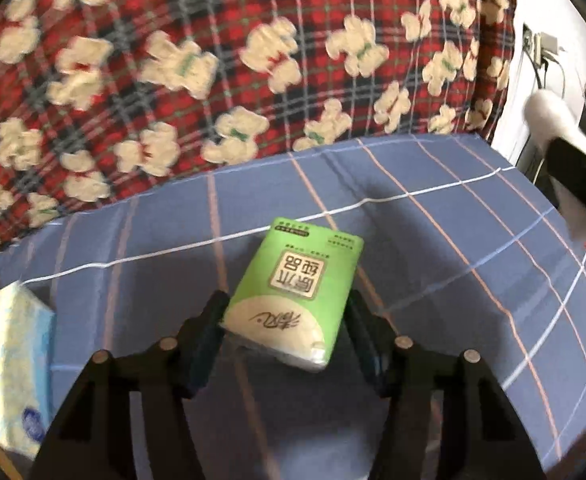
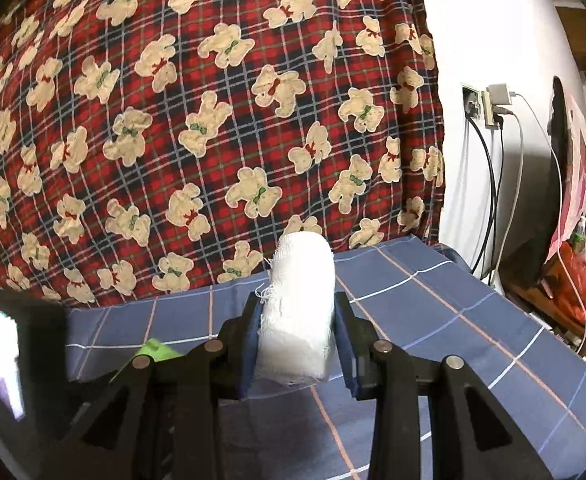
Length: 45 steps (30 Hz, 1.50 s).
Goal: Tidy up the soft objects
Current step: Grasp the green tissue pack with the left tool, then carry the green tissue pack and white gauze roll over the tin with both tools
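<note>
Soft objects are what I'm sorting here, and three of them show: a green tissue pack (image 1: 295, 294), a white gauze roll (image 2: 299, 312) and a blue-and-white tissue pack (image 1: 11, 368).

My left tool (image 1: 287, 316) has the green tissue pack between its fingers. The left finger (image 1: 209, 328) sits against the pack's edge; the right finger (image 1: 363, 332) seems to stand just off the other edge, with a sliver of shadow between. The left wrist view is blurred, so I cannot tell whether the tool is pinching the pack or only straddling it. Whether the pack rests on the blue checked bedsheet (image 1: 453, 264) or hangs a little above it, I can't say either.

My right tool (image 2: 297, 320) is pressed in on the gauze roll from both sides, its blue pads tight to the cloth. The roll stands along the fingers, frayed threads at its upper left, and it is held up off the sheet — in the left wrist view I can see it well to the right, in the air beside the wall.

The blue-and-white tissue pack lies at the far left of the sheet, near the bed's edge, and no tool is on it. Behind everything rises a red plaid quilt (image 2: 213, 120) printed with teddy bears.

My reading: the job is mid-way at best. Two items are in hand or nearly so and nothing looks gathered yet — no box or neat pile shows in either view. What's left, I'd judge, is to bring the gauze roll and the green pack to one spot, perhaps beside the blue-and-white pack.
</note>
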Available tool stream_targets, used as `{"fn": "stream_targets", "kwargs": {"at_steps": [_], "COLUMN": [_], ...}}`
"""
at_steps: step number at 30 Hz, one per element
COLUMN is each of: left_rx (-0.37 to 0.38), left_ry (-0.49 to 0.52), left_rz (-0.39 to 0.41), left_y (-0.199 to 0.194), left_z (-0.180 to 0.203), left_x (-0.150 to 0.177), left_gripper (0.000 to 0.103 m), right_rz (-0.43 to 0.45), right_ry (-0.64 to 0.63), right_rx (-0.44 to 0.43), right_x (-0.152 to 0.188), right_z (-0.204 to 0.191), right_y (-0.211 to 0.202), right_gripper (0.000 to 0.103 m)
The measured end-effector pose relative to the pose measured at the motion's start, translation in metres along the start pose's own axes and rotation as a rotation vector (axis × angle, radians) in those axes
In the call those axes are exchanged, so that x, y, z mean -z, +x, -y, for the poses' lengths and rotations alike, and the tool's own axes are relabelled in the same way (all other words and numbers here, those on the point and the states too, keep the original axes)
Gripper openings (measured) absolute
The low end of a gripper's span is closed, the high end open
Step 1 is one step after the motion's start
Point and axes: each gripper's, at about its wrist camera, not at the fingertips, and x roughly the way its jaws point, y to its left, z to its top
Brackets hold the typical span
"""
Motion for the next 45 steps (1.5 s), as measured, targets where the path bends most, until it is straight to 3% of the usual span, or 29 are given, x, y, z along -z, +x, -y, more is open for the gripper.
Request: {"fn": "stream_targets", "kwargs": {"at_steps": [9, 13, 20, 36, 45], "left_rx": [-0.078, -0.089, -0.122, -0.053, -0.054], "left_ry": [0.019, 0.025, 0.050, -0.015, 0.013], "left_rz": [0.147, 0.176, 0.235, 0.260, 0.275], "left_y": [-0.059, -0.077, -0.101, -0.112, -0.117], "left_z": [-0.024, -0.030, -0.040, -0.061, -0.056], "left_x": [0.036, 0.047, 0.069, 0.079, 0.083], "left_gripper": [0.059, 0.059, 0.059, 0.059, 0.059], "right_rz": [0.042, 0.083, 0.077, 0.115, 0.143], "right_ry": [-0.061, -0.073, -0.088, -0.131, -0.177], "right_rx": [-0.052, -0.049, -0.055, 0.025, 0.002], "right_x": [0.013, 0.016, 0.024, 0.035, 0.053], "right_z": [-0.018, -0.023, -0.032, -0.042, -0.051], "right_y": [-0.008, -0.018, -0.023, -0.051, -0.095], "right_gripper": [0.038, 0.037, 0.037, 0.037, 0.038]}}
